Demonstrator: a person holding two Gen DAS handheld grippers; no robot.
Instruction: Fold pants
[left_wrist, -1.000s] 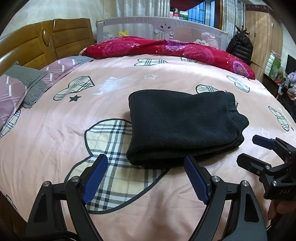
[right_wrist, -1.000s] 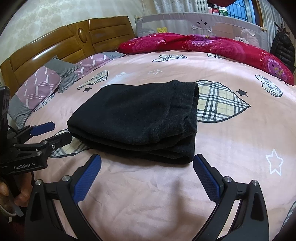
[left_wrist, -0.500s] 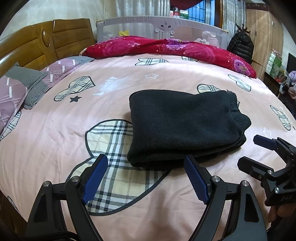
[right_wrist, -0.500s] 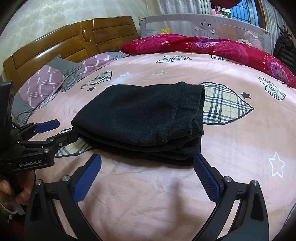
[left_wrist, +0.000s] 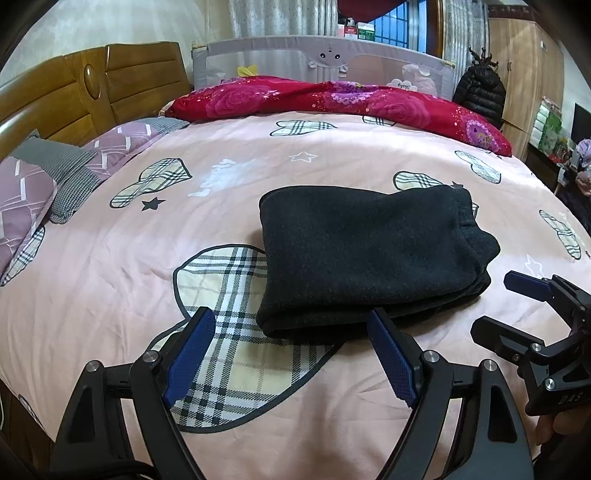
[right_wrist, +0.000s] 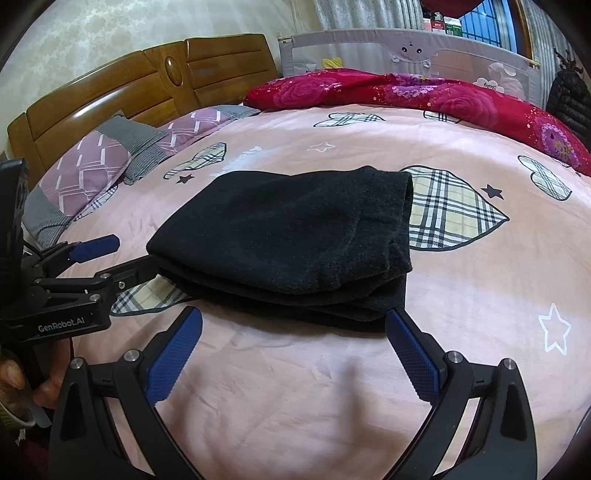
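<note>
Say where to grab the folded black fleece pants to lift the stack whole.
Pinch the folded black fleece pants at the near stacked edge, coming in low from the front. All layers meet there in a thick lip, so one hand-held gripper likely catches them together.

Open pink plaid-heart bedsheet (left_wrist: 110, 258) all around folded black fleece pants (left_wrist: 365, 254); purple pillows (right_wrist: 85, 173) and red floral quilt (left_wrist: 332, 103) well apart at the edges.
</note>
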